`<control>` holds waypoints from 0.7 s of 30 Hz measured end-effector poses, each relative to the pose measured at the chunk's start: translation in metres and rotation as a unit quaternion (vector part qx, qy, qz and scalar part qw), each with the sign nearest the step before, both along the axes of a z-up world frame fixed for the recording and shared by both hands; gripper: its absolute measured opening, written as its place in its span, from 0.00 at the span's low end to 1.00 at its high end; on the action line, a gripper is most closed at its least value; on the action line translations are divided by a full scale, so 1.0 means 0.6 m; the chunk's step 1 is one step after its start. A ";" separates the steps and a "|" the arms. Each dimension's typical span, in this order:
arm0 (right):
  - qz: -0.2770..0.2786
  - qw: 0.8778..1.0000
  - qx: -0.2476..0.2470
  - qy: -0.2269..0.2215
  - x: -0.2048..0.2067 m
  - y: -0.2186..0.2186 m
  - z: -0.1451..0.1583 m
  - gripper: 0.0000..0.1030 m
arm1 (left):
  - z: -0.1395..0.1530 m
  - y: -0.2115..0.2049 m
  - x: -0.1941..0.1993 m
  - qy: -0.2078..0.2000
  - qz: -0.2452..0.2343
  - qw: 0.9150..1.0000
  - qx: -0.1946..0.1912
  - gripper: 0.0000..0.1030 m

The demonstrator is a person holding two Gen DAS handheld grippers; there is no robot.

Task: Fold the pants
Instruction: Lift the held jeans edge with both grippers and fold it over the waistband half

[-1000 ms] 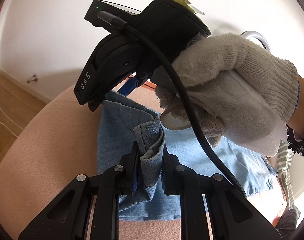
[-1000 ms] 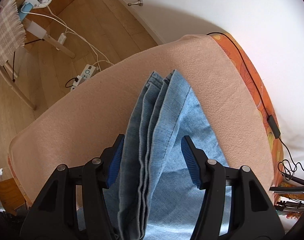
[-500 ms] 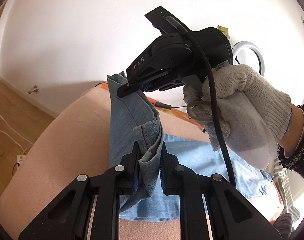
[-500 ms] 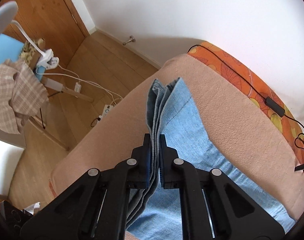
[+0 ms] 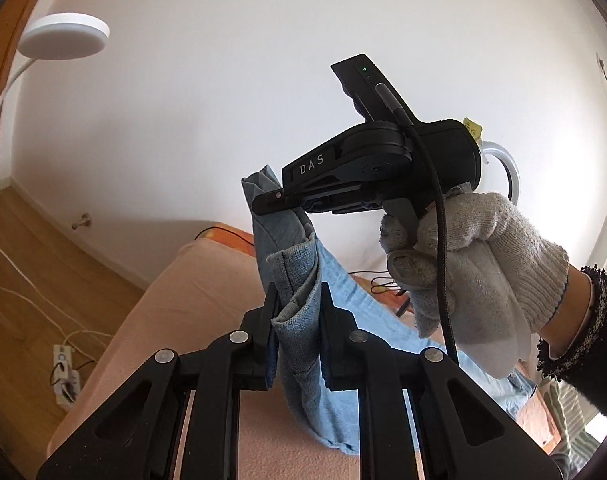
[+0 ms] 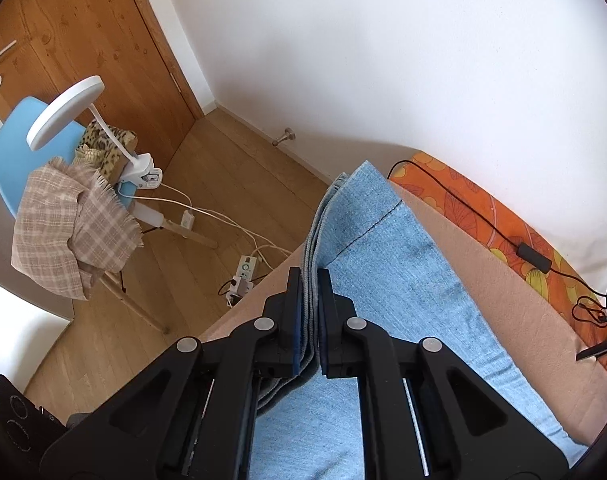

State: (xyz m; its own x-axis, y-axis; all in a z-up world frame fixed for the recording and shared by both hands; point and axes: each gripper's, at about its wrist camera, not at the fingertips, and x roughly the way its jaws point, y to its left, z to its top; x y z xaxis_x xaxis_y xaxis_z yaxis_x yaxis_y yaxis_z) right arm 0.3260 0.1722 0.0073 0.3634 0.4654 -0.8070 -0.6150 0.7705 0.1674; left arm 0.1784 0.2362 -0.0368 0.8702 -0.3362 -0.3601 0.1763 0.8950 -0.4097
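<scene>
Mid-fold, lift phase. Both grippers are clamped on one end of the pants [image 6: 403,280] and hold it up off the bed [image 6: 515,280]; the rest of the denim lies along the peach cover.

Left gripper [image 5: 297,312]: jaws narrow, pinching a bunched, doubled edge of the denim. Right gripper [image 6: 310,312]: jaws nearly closed on a thin stack of layered edges. In the left view the right gripper [image 5: 279,202] is seen from the side, held by a gloved hand [image 5: 471,264], gripping the raised corner of the same cloth further from that camera.

My read: the two grips hold the two corners of one end, most likely the hem end, so the next move is to carry that end over and lay it on the far part of the pants. That calls for:
- both hands moving together, so the held edge is taut and level
- enough height that the hanging cloth clears the flat part without dragging
- lowering before opening, edges lined up

Risk: the right grip is thin and a layer could slip out under tension.

Pants: light blue denim, already folded lengthwise, several edges stacked on the left side in the right view, a stitched seam across near the raised end. Limp, no visible twist.
</scene>
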 end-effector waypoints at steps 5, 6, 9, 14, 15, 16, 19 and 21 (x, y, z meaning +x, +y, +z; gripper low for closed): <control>-0.003 1.000 0.010 0.004 -0.006 -0.048 0.003 0.07 | 0.001 -0.043 -0.008 0.010 -0.026 1.000 0.014 0.14; -0.005 1.000 0.013 0.004 -0.007 -0.061 0.008 0.07 | 0.005 -0.053 -0.008 0.007 -0.032 0.999 0.016 0.14; -0.017 1.000 0.023 0.001 -0.008 -0.106 0.025 0.07 | 0.020 -0.085 -0.008 -0.001 -0.046 0.999 0.020 0.14; -0.036 0.999 0.038 -0.002 -0.010 -0.190 0.046 0.07 | 0.036 -0.139 -0.006 -0.006 -0.074 0.997 0.030 0.14; -0.040 0.998 0.040 -0.002 -0.011 -0.208 0.048 0.07 | 0.037 -0.150 -0.004 -0.006 -0.079 0.996 0.031 0.14; -0.045 0.998 0.043 -0.002 -0.011 -0.226 0.050 0.07 | 0.038 -0.161 -0.002 -0.005 -0.084 0.996 0.031 0.14; -0.058 0.997 0.054 0.000 -0.011 -0.283 0.053 0.07 | 0.041 -0.197 0.002 -0.004 -0.100 0.994 0.032 0.14; -0.065 0.996 0.060 -0.001 -0.011 -0.319 0.057 0.07 | 0.042 -0.223 0.005 -0.004 -0.111 0.993 0.034 0.14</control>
